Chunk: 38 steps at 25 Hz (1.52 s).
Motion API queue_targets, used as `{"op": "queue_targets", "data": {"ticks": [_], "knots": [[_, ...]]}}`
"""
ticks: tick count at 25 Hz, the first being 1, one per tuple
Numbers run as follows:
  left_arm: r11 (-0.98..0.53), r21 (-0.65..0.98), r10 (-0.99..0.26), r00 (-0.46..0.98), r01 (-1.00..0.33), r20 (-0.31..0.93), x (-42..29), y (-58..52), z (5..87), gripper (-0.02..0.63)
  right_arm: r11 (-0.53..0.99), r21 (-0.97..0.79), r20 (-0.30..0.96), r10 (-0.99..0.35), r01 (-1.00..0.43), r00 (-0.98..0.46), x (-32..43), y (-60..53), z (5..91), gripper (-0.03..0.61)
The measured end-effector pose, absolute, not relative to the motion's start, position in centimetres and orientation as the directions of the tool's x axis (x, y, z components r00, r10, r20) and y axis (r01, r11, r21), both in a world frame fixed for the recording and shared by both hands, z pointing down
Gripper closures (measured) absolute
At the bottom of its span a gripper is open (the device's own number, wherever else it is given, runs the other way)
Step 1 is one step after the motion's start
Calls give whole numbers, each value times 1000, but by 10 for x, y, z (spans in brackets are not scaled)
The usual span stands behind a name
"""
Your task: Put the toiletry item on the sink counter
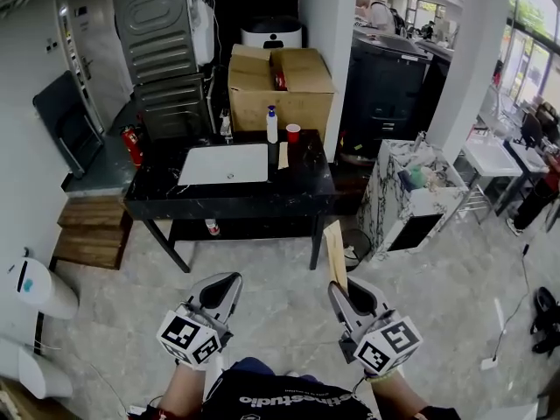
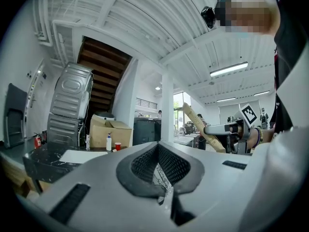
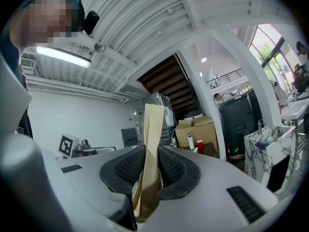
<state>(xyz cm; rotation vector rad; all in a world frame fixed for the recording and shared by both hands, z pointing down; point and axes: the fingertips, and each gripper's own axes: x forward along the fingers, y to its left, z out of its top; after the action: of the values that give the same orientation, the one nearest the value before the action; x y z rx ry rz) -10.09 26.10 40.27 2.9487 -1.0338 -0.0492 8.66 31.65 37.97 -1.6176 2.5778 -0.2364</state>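
A long flat tan paper package [image 1: 336,252] stands upright in my right gripper [image 1: 337,285], which is shut on its lower end. In the right gripper view the package [image 3: 153,124] rises between the two pads of the right gripper [image 3: 152,146]. My left gripper [image 1: 234,278] is beside it at the left, its tips together and nothing in it. In the left gripper view the left gripper [image 2: 157,146] holds nothing. Both point level at the black sink counter [image 1: 227,201], which is well ahead with its white basin [image 1: 224,164].
On the counter stand a pump bottle [image 1: 272,125], a red cup [image 1: 293,133] and a second tan package [image 1: 283,154]. A cardboard box [image 1: 280,90] is behind it. A marble cabinet [image 1: 407,199] stands to the right and wooden steps [image 1: 87,233] to the left. Grey tiled floor lies between me and the counter.
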Motion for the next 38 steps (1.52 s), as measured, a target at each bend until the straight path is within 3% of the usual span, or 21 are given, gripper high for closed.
{"op": "queue_targets", "data": {"ticks": [14, 26, 38], "knots": [[-757, 63, -652, 758, -650, -10, -80, 157, 425, 600, 394, -210, 62, -908, -895, -414, 115, 220, 407, 468], [-808, 63, -589, 804, -586, -82, -89, -19, 400, 600, 353, -157, 51, -930, -922, -365, 98, 46, 369, 468], [-836, 82, -547, 834, -542, -72, -68, -111, 418, 600, 332, -152, 80, -935, -931, -347, 98, -47, 379, 468]]}}
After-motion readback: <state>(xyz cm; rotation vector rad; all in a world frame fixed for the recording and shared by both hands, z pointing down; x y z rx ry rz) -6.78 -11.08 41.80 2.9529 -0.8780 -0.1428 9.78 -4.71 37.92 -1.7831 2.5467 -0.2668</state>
